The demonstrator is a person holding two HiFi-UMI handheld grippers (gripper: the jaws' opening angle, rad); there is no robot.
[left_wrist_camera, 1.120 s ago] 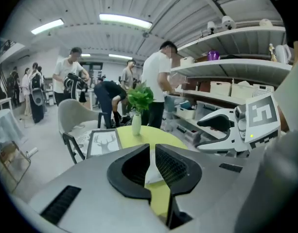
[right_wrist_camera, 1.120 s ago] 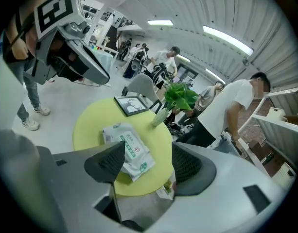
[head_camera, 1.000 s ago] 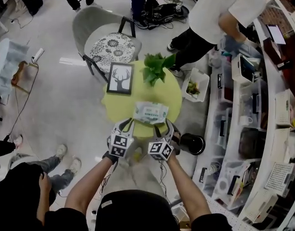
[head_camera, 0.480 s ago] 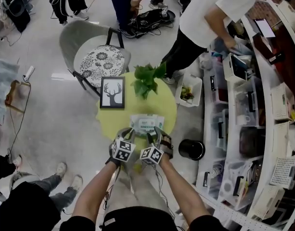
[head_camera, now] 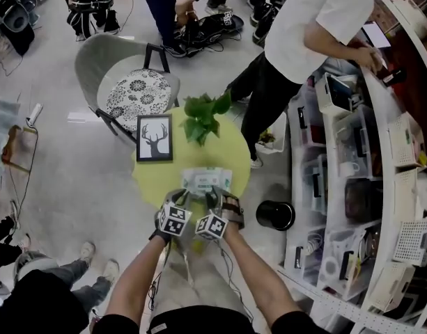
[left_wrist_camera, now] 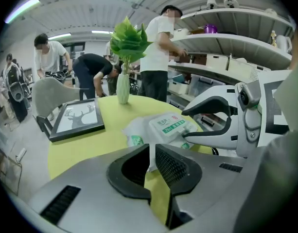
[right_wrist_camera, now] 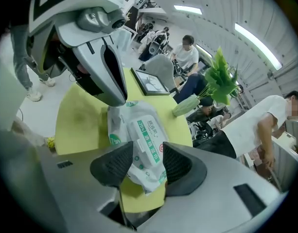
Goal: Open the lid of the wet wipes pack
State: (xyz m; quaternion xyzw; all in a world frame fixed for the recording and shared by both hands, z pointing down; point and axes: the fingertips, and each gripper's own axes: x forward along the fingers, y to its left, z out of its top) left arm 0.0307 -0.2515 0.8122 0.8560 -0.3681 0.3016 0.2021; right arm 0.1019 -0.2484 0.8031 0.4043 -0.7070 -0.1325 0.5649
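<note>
The wet wipes pack [head_camera: 207,180], white with green print and a flat lid on top, lies on the near part of the round yellow table [head_camera: 157,176]. My left gripper [head_camera: 181,197] is at the pack's left end. In the left gripper view its jaws [left_wrist_camera: 151,161] stand almost together with the wrapper's white edge pinched in the slit. My right gripper [head_camera: 214,197] is open, and its jaws have just been closing. In the right gripper view it [right_wrist_camera: 144,161] straddles the pack's [right_wrist_camera: 146,135] near end. One fingertip [left_wrist_camera: 186,135] rests by the lid [left_wrist_camera: 169,126].
A framed deer picture [head_camera: 154,138] and a vase of green leaves [head_camera: 201,117] stand at the table's far side. A grey chair [head_camera: 126,82] is behind it and a black bin [head_camera: 274,215] to its right. Shelving [head_camera: 352,152] lines the right, where a person in white [head_camera: 304,26] stands.
Both grippers have come down and forward from the table's near edge onto the pack. The left now sits at the wrapper's edge. The right jaws have narrowed over the pack.
</note>
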